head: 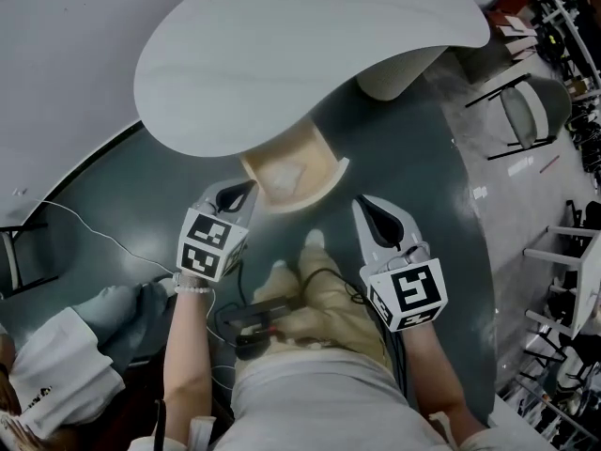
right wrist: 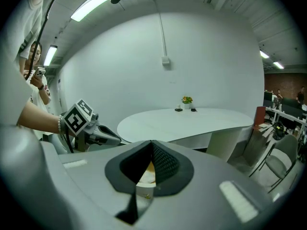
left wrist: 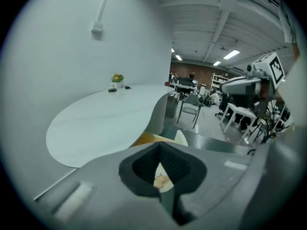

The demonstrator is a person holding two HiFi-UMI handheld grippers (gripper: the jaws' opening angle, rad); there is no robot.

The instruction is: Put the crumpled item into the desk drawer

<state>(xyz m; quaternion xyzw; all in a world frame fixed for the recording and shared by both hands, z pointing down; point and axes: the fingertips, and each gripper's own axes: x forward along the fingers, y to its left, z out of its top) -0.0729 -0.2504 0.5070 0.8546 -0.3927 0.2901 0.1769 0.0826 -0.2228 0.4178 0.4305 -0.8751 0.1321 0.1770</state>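
Observation:
The wooden desk drawer (head: 324,163) stands pulled out from under the white curved desk (head: 310,45). A pale crumpled item (head: 285,175) lies inside it. My left gripper (head: 246,188) hovers at the drawer's near left corner, shut with nothing in it. To the drawer's right, my right gripper (head: 362,203) is also shut and empty. In the left gripper view the closed jaws (left wrist: 159,145) frame a sliver of the crumpled item (left wrist: 160,179), with the drawer (left wrist: 146,139) beyond and the right gripper (left wrist: 230,87) at right. The right gripper view shows its own gripper (right wrist: 151,143) and the left gripper (right wrist: 112,138).
The desk's white pedestal (head: 399,69) stands right of the drawer. Chairs (head: 526,111) and tables fill the right side. A person in white (head: 56,374) is at the lower left, with a cable (head: 94,233) on the dark floor. A small plant (right wrist: 187,99) sits on the desk.

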